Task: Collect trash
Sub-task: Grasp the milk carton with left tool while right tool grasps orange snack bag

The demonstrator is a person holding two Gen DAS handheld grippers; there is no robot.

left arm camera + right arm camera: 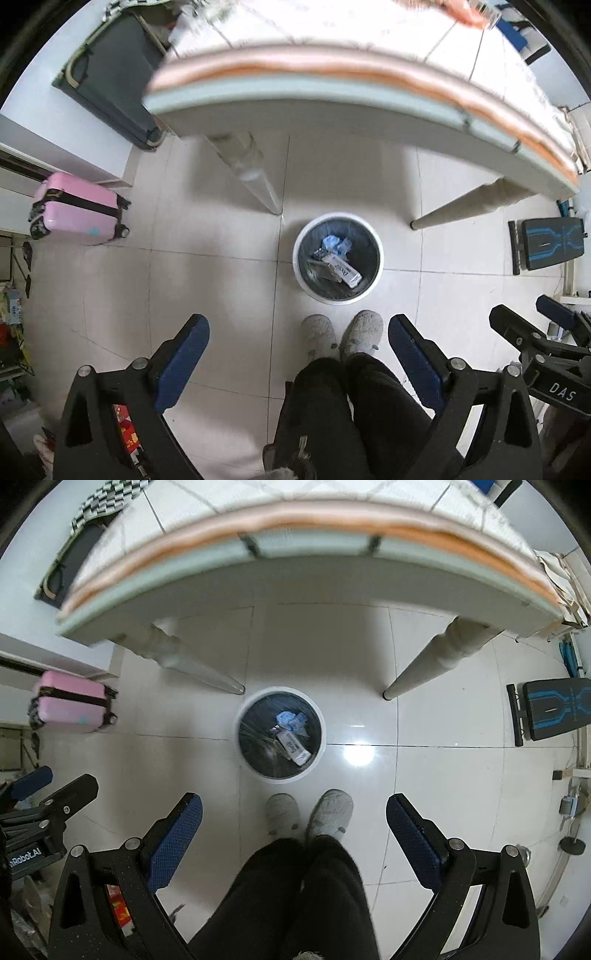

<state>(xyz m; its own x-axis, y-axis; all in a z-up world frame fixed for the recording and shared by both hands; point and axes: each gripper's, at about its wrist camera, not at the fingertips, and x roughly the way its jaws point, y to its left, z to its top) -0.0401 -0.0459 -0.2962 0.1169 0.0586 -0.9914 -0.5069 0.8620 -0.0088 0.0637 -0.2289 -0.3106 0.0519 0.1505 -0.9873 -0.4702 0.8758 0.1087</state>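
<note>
Trash bin, white, black-lined, stood at frame centre under table edge; held white carton and blue wrappers. Judged light, crushable: gripped across carton's narrow sides. Left gripper and right gripper gaped wide, empty.

Open floor surrounds the bin; table legs and tabletop edge crowd beyond.
</note>
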